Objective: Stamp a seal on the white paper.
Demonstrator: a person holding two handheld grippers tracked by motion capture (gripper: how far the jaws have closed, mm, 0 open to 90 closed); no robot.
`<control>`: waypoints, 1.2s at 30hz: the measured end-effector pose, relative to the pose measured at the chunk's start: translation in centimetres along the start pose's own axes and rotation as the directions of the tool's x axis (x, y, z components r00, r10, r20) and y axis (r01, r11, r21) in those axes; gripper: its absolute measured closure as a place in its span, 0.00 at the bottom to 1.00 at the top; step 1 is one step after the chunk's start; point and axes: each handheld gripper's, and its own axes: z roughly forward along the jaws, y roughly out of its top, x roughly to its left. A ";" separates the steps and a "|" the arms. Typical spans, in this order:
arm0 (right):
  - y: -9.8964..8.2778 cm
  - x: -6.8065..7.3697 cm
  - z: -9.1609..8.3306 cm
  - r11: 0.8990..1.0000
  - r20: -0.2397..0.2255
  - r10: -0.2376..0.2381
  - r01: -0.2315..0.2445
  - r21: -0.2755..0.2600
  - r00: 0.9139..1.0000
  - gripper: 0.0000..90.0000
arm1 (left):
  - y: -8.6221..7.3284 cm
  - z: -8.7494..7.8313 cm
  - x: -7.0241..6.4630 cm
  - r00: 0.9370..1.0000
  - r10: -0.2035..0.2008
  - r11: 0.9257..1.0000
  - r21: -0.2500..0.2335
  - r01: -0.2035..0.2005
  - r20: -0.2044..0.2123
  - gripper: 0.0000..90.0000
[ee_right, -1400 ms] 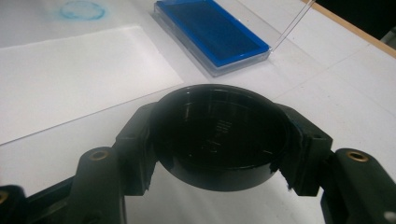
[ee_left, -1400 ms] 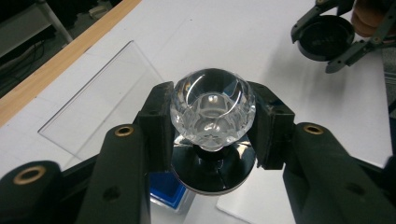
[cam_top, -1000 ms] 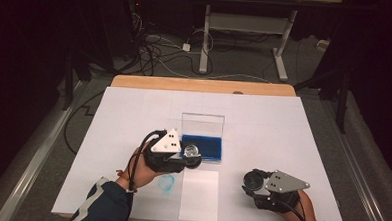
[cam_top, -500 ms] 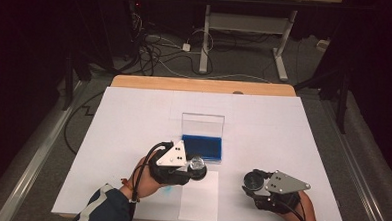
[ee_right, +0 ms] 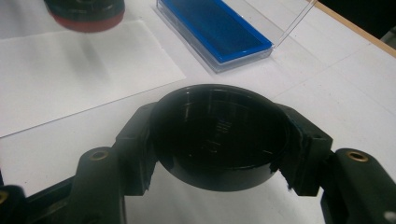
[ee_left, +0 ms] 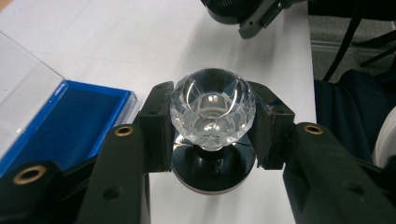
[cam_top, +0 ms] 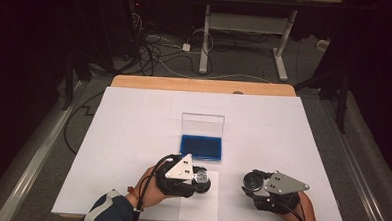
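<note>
High view: left claw (cam_top: 201, 180) low over the white sheet (cam_top: 198, 206) near the front edge of the worktop (cam_top: 133, 133), right claw (cam_top: 253, 182) off to the side, well apart; blue-lined case (cam_top: 201, 146) with clear lid raised, just beyond the left claw. Held things too small here to make out.

Left gripper view: left claw (ee_left: 212, 126) clamped on a faceted clear crystal knob (ee_left: 213, 108), pads pressing both sides, black round base (ee_left: 212, 170) beneath it; blue case (ee_left: 70, 121) beside.

Right gripper view: right claw (ee_right: 219, 135) closed around a black round cup (ee_right: 219, 133), hollow side up, over the worktop; blue case (ee_right: 212, 25) farther off, a red-rimmed black base (ee_right: 84, 14) at the top edge above the sheet.
</note>
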 end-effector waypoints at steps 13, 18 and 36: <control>0.0 0.0 0.0 1.000 0.002 -0.008 0.008 0.003 1.000 0.43 | -1.0 1.4 -0.8 1.000 0.002 1.000 0.023 -0.002 0.021 0.60; 0.0 0.0 -0.1 1.000 -0.006 -0.003 0.003 0.001 1.000 0.43 | -1.4 1.7 -1.0 1.000 0.001 0.999 0.050 -0.002 0.026 0.60; 0.0 0.1 -0.2 1.000 -0.016 -0.008 0.008 0.002 1.000 0.43 | -2.8 2.5 -0.6 0.999 -0.011 0.998 0.055 0.008 0.050 0.60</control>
